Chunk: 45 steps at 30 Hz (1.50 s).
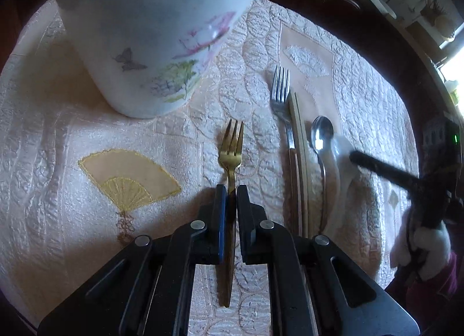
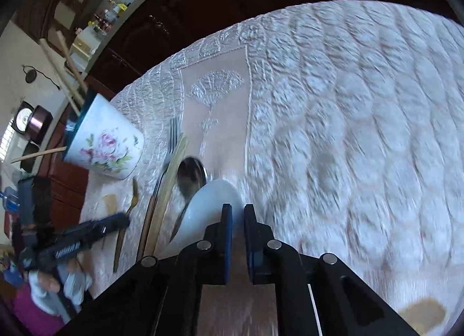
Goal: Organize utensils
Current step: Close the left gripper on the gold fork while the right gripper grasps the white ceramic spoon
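Two grippers: both are working over the quilted surface [image 1: 72, 138], each at one utensil.
Left gripper [image 1: 231, 191]: its jaws are pinching the handle of the gold fork [image 1: 231, 144], pads pressing on both sides.
Gold fork: it is lying flat, tines pointing far, toward the floral cup [image 1: 150, 45], handle running near and back between the jaws; its long axis is lining up with the gripper's own.
Right gripper [image 2: 237, 209]: the jaws are drawn nearly together at the white ceramic spoon [image 2: 208, 205]; whether the pads are actually gripping its handle cannot be told, as the view is blurring.
White ceramic spoon: it is lying rightmost in the row, just right of the steel spoon [image 1: 320, 133], the wooden chopsticks [image 1: 298, 147] and the steel fork [image 1: 279, 89].
Floral cup: standing far left, already holding chopsticks [image 2: 62, 69].
Key relation: the cup is sitting far and left of the gold fork, so the left hand is the nearer one; the lift probably needs a tilt upright before dropping in.
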{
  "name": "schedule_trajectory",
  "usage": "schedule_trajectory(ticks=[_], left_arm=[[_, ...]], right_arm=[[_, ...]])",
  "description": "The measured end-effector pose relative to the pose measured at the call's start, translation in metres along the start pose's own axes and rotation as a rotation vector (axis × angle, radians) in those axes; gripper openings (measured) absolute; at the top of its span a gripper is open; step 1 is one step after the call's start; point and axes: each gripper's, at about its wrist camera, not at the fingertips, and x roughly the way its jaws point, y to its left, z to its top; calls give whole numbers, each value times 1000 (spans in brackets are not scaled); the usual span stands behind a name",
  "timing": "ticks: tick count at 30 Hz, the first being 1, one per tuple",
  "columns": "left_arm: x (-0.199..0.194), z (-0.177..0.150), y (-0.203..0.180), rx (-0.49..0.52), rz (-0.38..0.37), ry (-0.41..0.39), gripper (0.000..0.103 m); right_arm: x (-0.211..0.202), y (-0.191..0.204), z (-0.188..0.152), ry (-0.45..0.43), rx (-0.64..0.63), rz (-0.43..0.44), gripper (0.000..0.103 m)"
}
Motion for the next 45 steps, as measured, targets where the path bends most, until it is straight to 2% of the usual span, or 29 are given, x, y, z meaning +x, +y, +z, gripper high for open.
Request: schedule_trajectory(ticks=[2,4,8,13,18,24,27,29,32,35,41,45], left_arm=[[-2,3,1,3,-1,-13,17],[-2,6,0,10,3,-26,21],[3,12,-1,25,23,-40,21],[12,21,-9,46,53,-43,23],[18,28,-11,39,45,-52,29],[21,28,-14,76,33,-66,29],[21,28,-11,87,-4,-56,28],[20,27,-7,94,-4,-53,17],[20,29,-3,84,-12,-49,15],[19,28,-7,103,1,-50,15],[3,18,-13,102,-20,-69,15],[-14,8,-19,110,-36,-86,15]], right_arm=[[-9,-3,-12,11,8,26,6],[-12,-6,-21,29,22,27,6],[-17,-16,-36,47,51,51,6],[-19,-14,-34,33,32,40,7],[-12,-18,-32,6,30,92,8],[-7,-30,-27,25,40,218,12],[-5,-40,-24,30,62,290,14],[-2,-41,-23,34,64,311,14],[0,-33,-24,34,48,302,13],[0,-16,-25,40,6,252,8],[-27,9,-35,13,-73,203,6],[-45,16,-35,-24,-73,195,4]])
